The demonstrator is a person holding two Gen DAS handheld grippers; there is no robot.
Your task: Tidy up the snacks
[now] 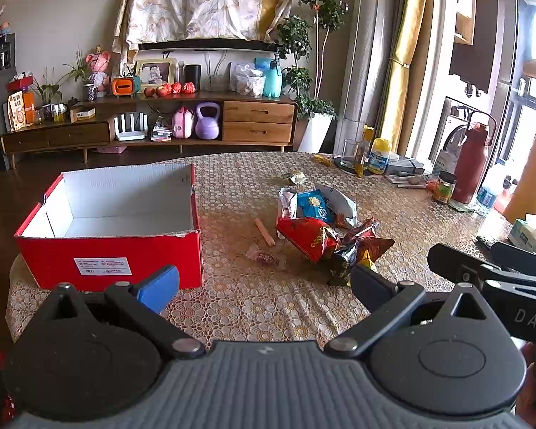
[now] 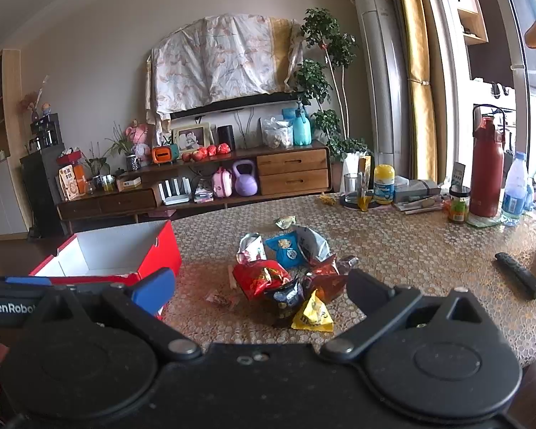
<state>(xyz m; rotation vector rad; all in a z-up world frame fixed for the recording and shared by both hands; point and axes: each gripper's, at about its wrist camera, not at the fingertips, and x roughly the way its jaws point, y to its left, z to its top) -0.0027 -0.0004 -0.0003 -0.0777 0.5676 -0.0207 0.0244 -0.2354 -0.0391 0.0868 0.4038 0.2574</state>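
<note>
Left wrist view showed the left gripper (image 1: 264, 286) with its blue-padded finger and black finger spread wide, nothing between them, hovering over the near edge of the round table with a patterned gold lace cloth (image 1: 253, 307). Just beyond the blue pad stood the open red cardboard box with a white inside (image 1: 107, 246), at the table's left edge. Right of the box, toward the middle, lay a heap of crinkled snack packets (image 1: 321, 228), with a thin pink sausage stick (image 1: 264, 231) and a small wrapped candy (image 1: 266, 258) loose between heap and box.

In the right wrist view the right gripper (image 2: 261, 291) was likewise parted and empty, above the near edge. A yellow triangular packet (image 2: 312, 312) lay at the heap's near side. A black remote control (image 2: 520, 280) rested near the right edge, and a tall red flask (image 2: 486, 175) stood at the far right edge
</note>
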